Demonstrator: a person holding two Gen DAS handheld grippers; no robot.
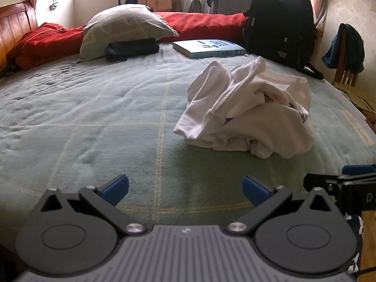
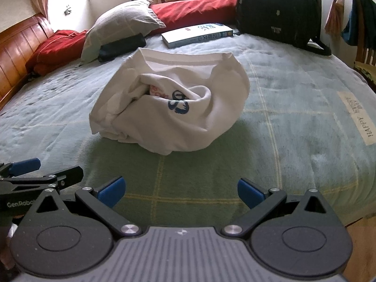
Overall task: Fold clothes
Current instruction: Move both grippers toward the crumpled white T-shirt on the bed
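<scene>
A crumpled white T-shirt (image 1: 246,110) with blue and red print lies in a heap on the green checked bedspread (image 1: 105,122). In the right wrist view the same T-shirt (image 2: 171,103) sits straight ahead. My left gripper (image 1: 185,190) is open near the bed's front edge, the shirt ahead to its right, nothing between its blue pads. My right gripper (image 2: 179,192) is also open and empty, short of the shirt. Each gripper shows at the edge of the other's view: the right one (image 1: 340,181) and the left one (image 2: 35,171).
At the far side lie a grey pillow (image 1: 127,28) on a dark folded item (image 1: 132,50), a red quilt (image 1: 202,25), a book (image 1: 208,48) and a black backpack (image 1: 279,23). A wooden headboard (image 1: 14,25) stands left; a chair with clothing (image 1: 347,49) right.
</scene>
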